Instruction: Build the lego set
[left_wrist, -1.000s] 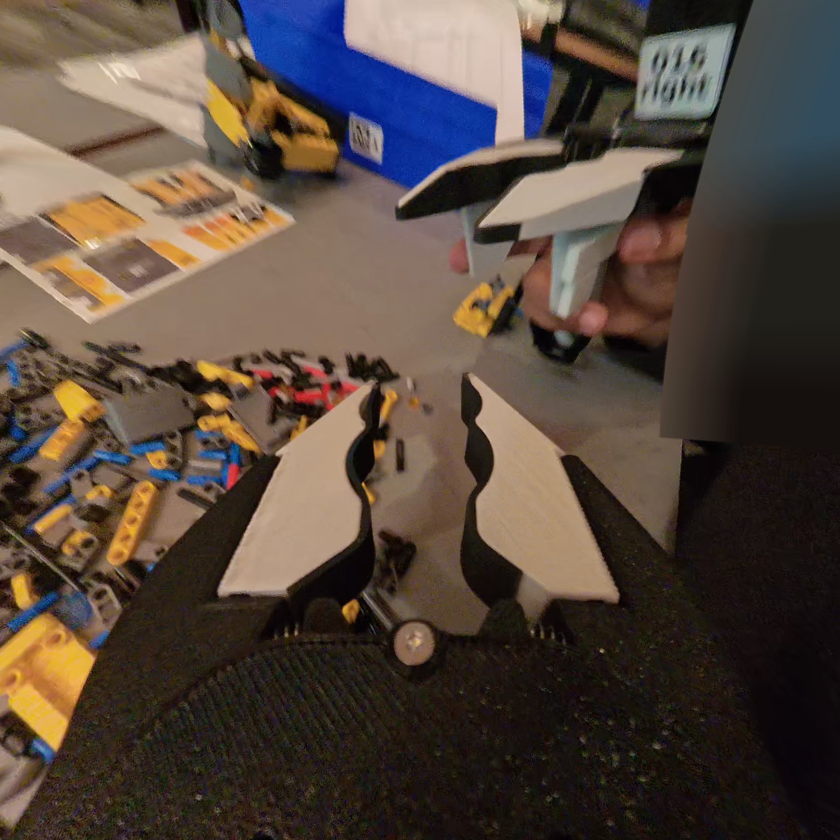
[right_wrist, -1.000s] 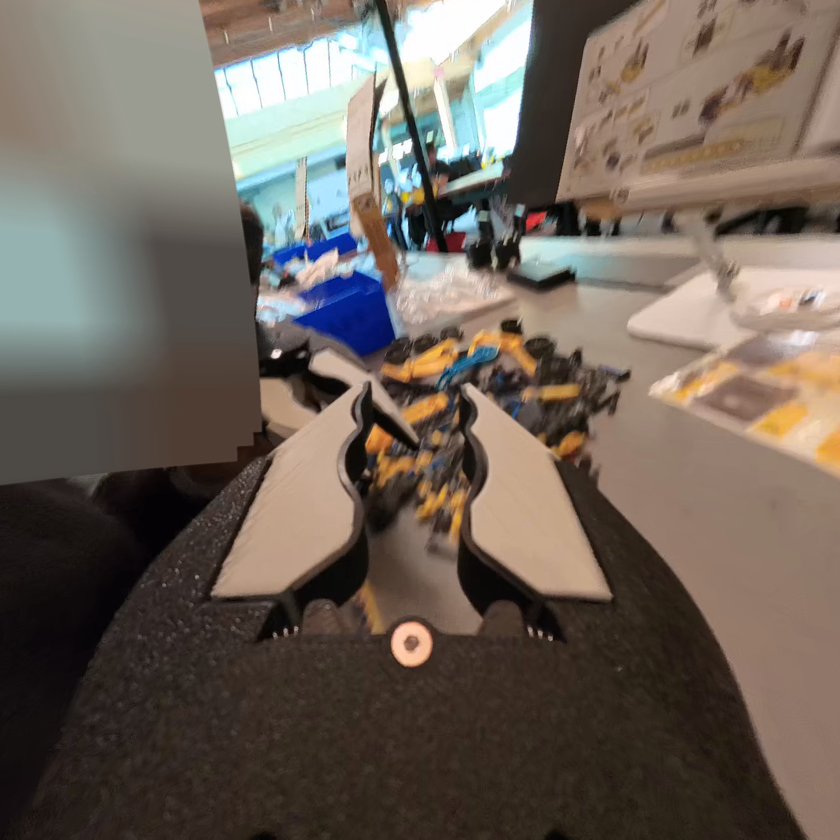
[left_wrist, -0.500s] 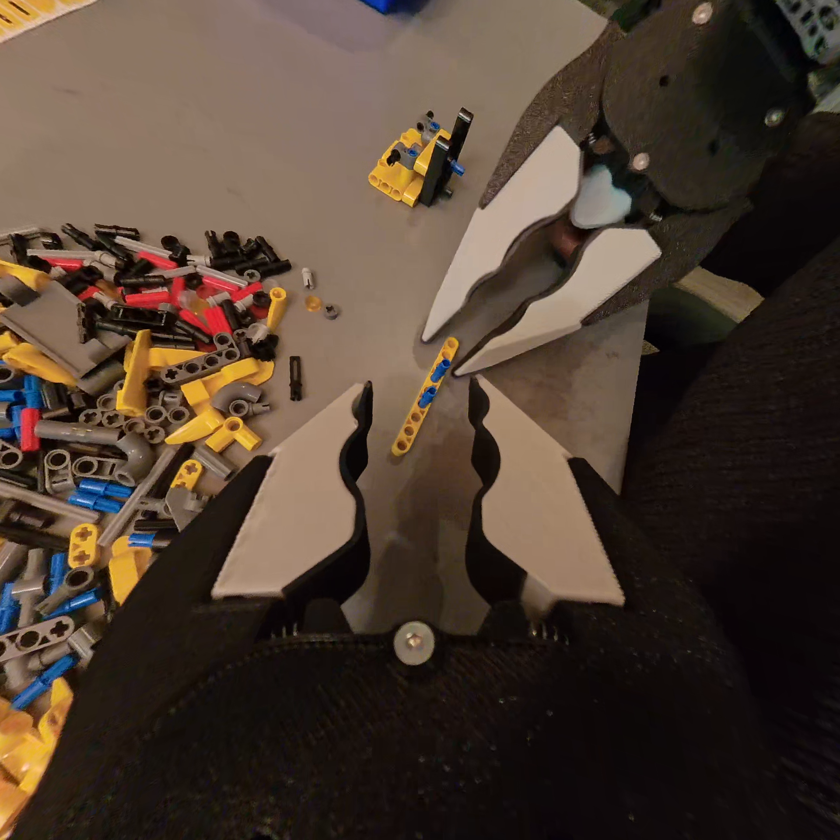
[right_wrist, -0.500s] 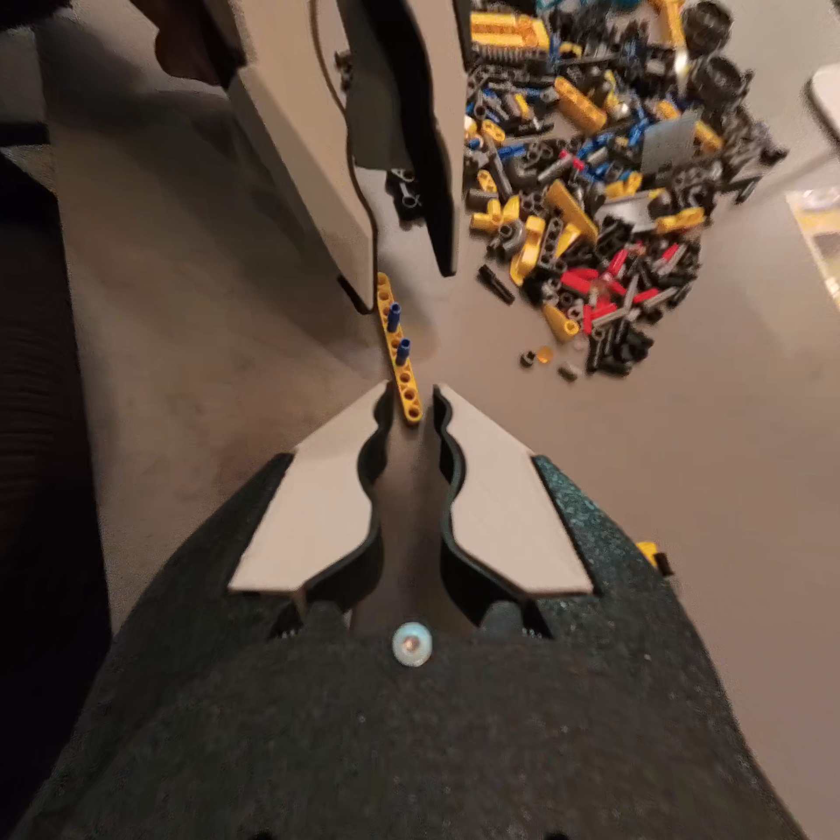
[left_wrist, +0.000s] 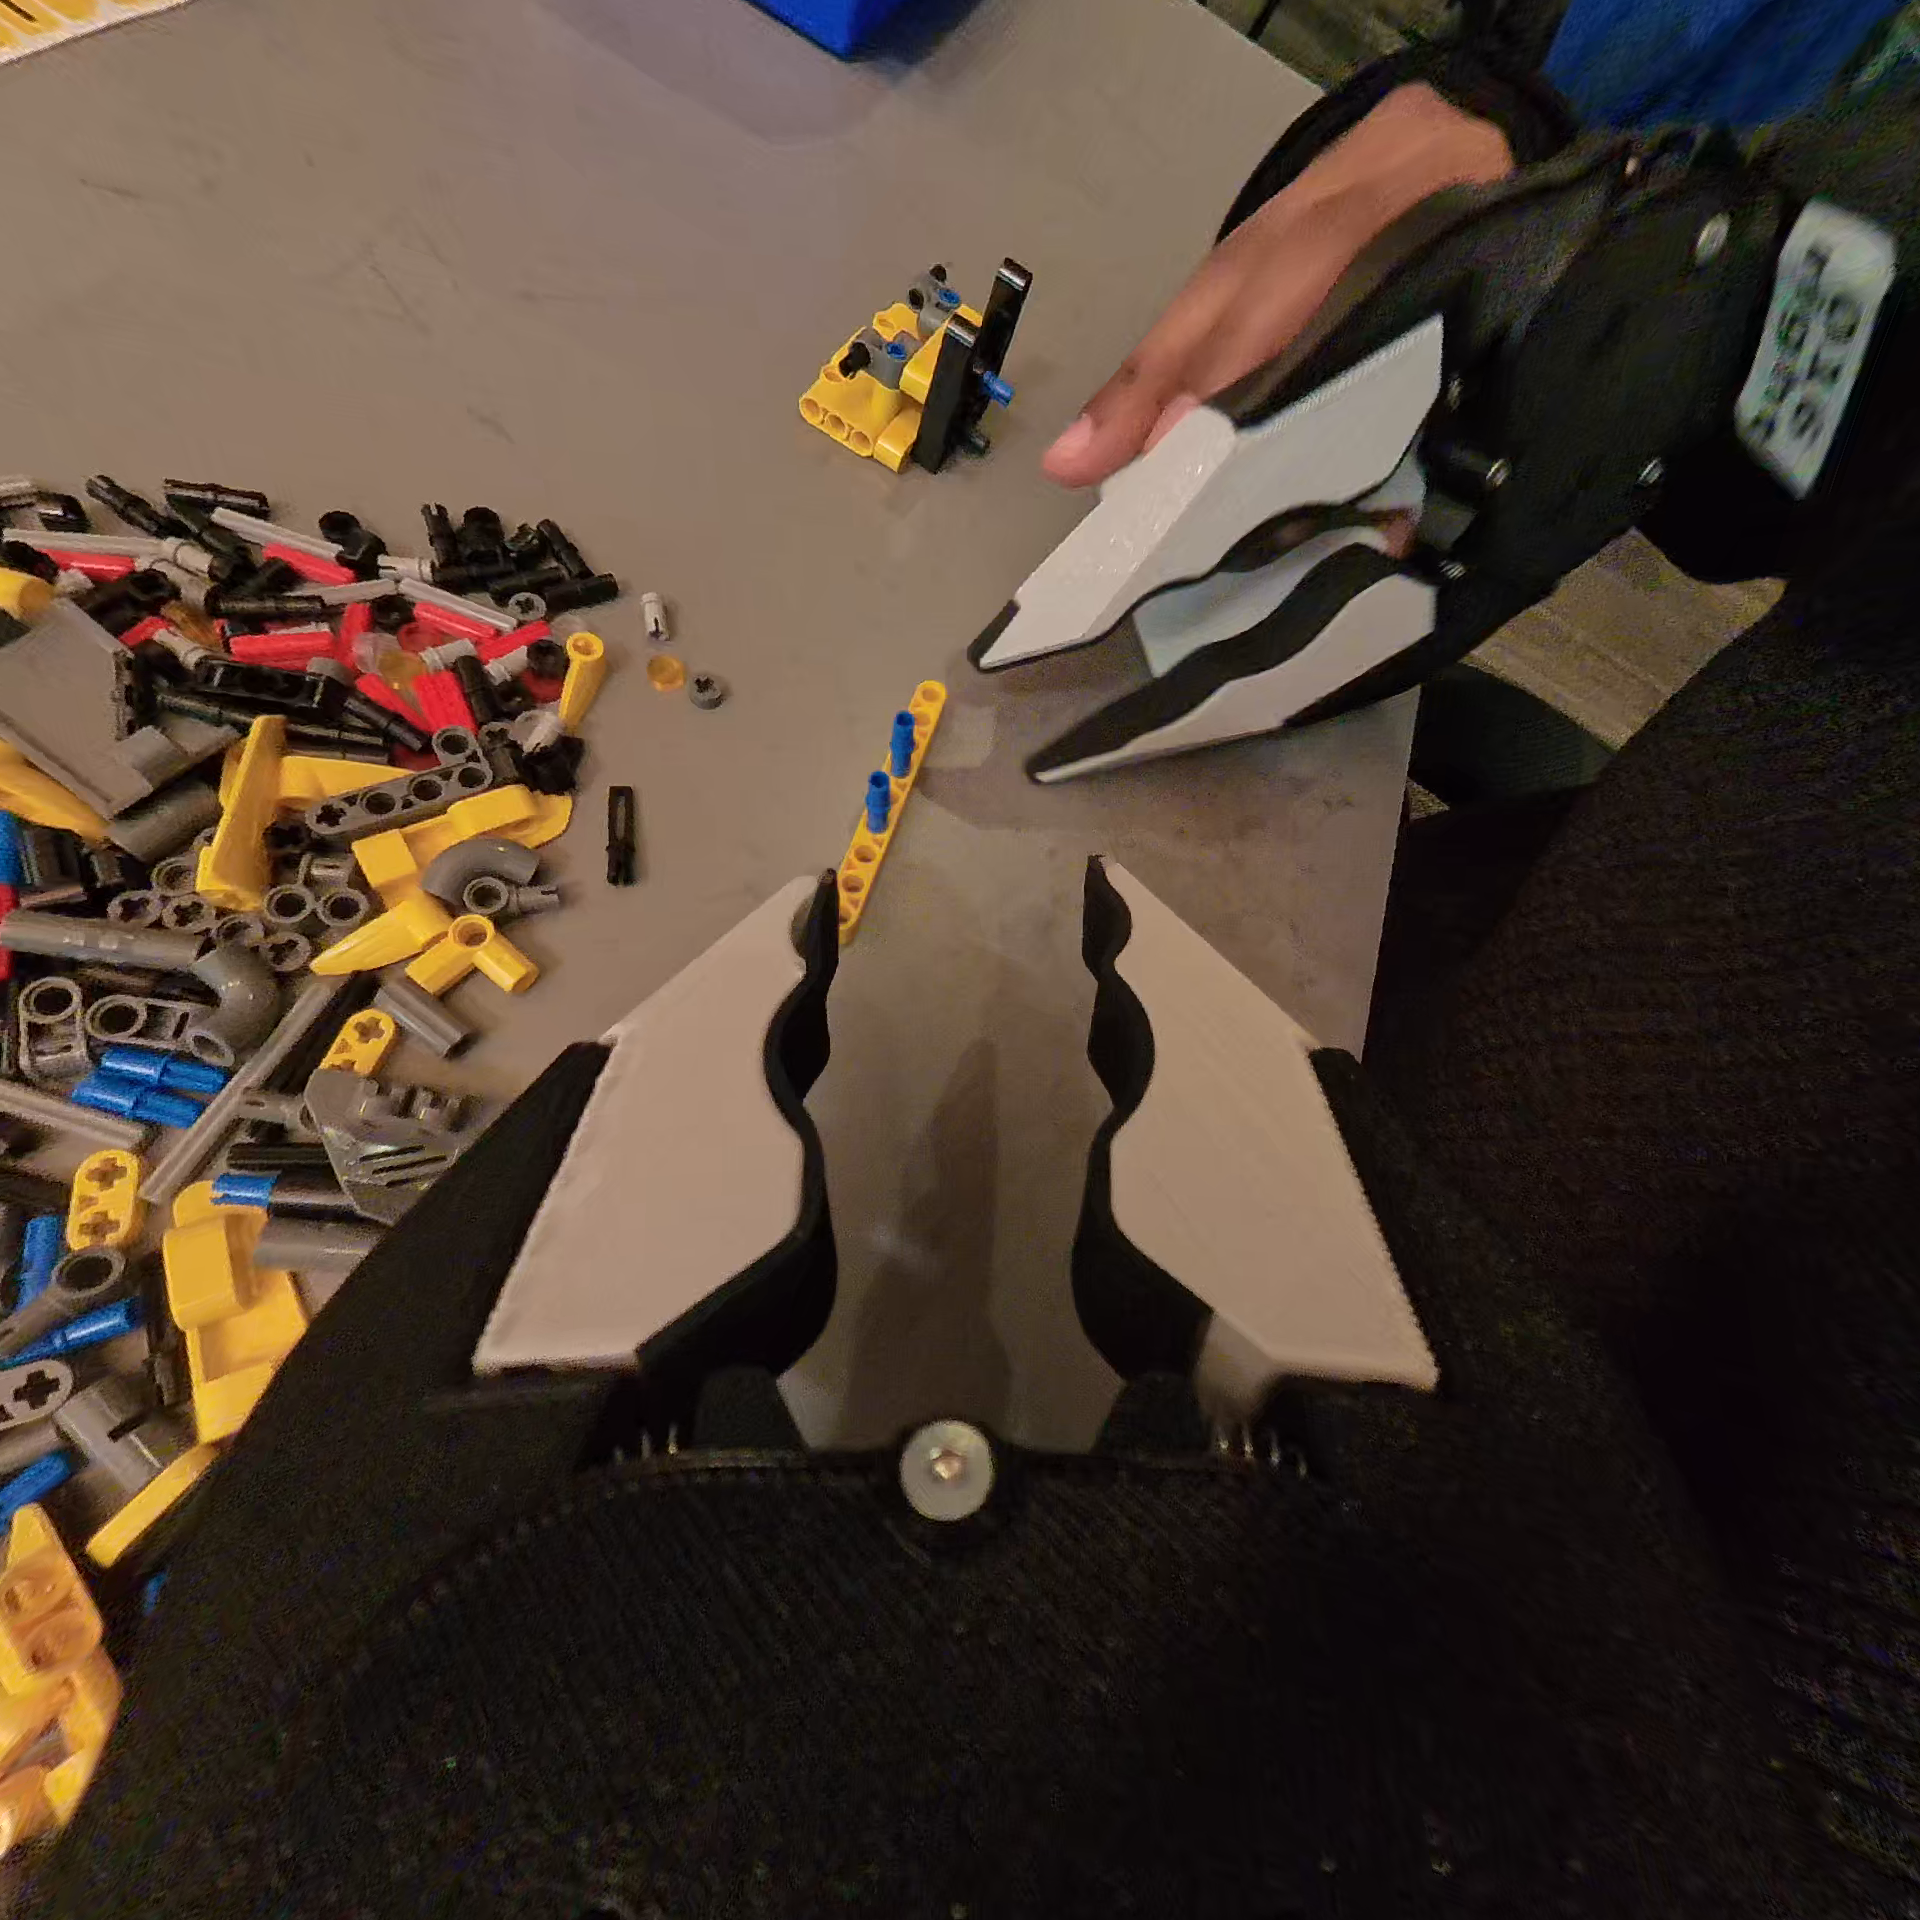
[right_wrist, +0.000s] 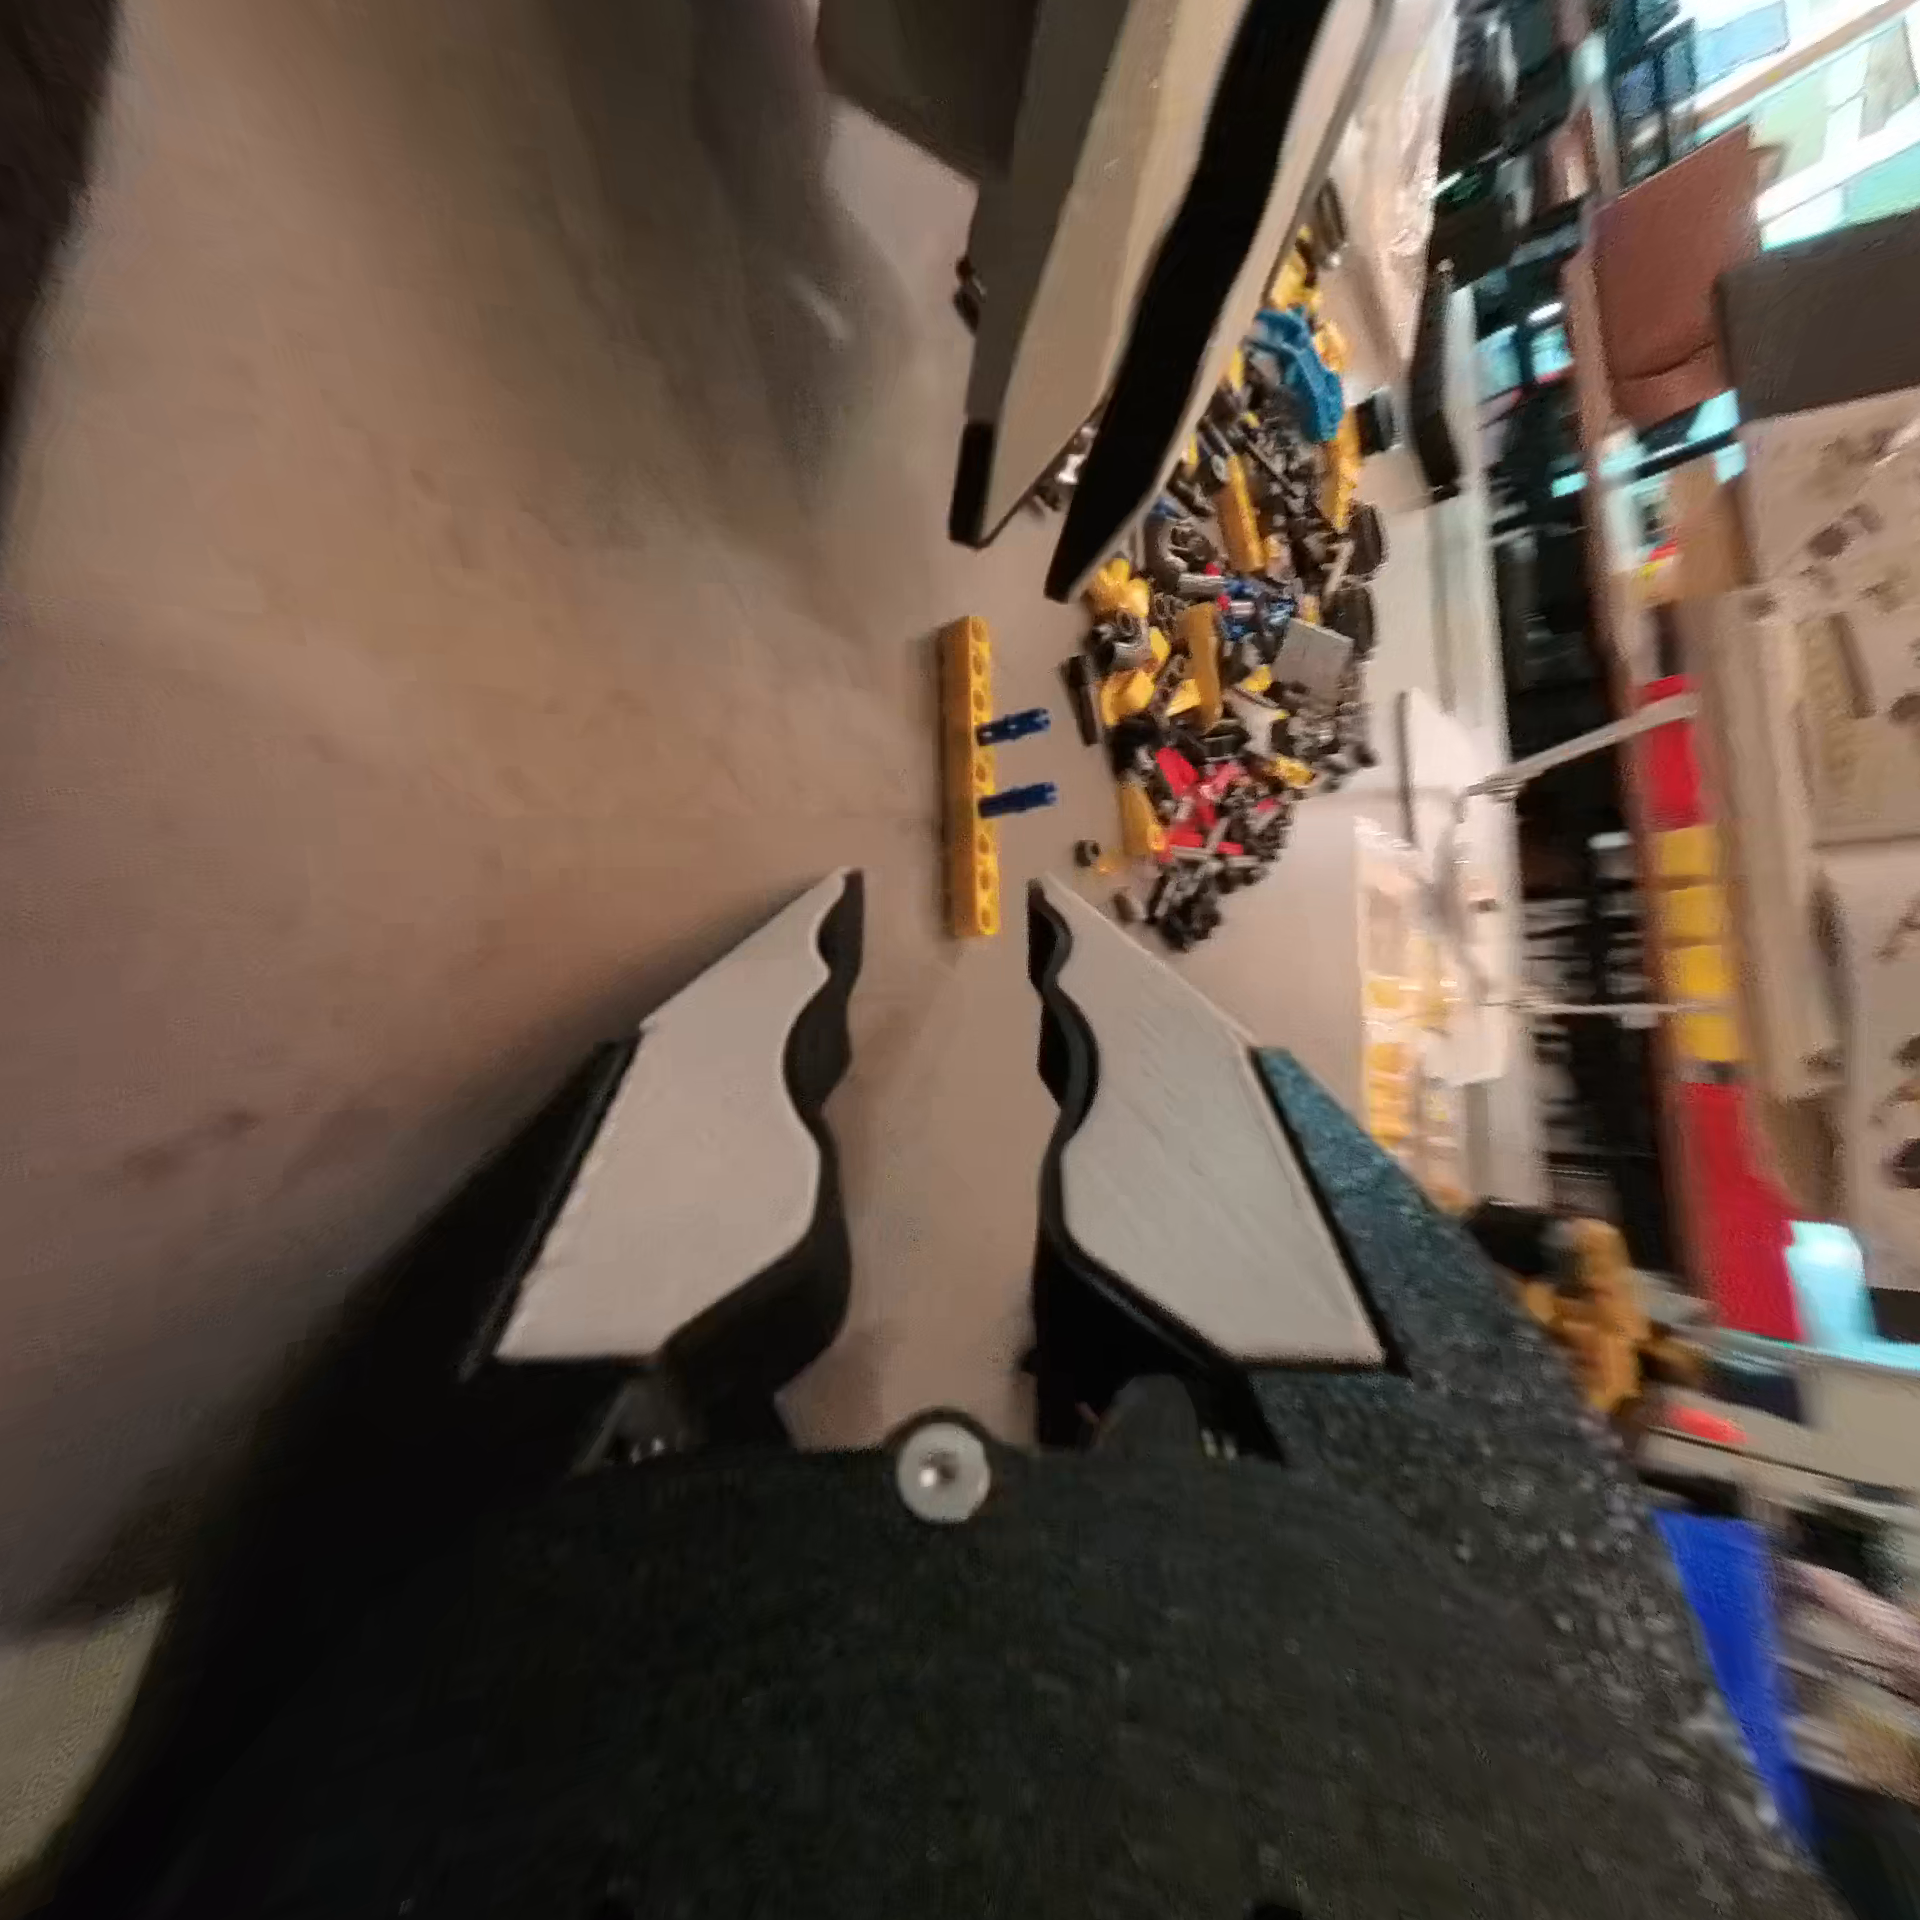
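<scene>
A long yellow beam (left_wrist: 896, 805) with two blue pins stuck in it lies flat on the grey table (left_wrist: 520, 260). My left gripper (left_wrist: 958, 873) is open and empty; the beam's near end lies right by its left fingertip. My right gripper (left_wrist: 1013, 717), held in a hand (left_wrist: 1247, 291), is rolled on its side just right of the beam's far end. In the right wrist view the right gripper (right_wrist: 943, 883) is open, with the beam (right_wrist: 971, 769) just ahead of its tips. The left gripper (right_wrist: 1023, 551) hangs beyond the beam.
A pile of loose yellow, black, red, grey and blue parts (left_wrist: 260, 779) covers the table's left side and also shows in the right wrist view (right_wrist: 1247, 675). A small yellow and black assembly (left_wrist: 914, 374) stands farther back. The table edge (left_wrist: 1392, 831) runs close on the right.
From a raised look across the table, both grippers dropped to the beam. In the last half second the right gripper rolled sideways and opened wider; the beam now lies by my left fingertip.
</scene>
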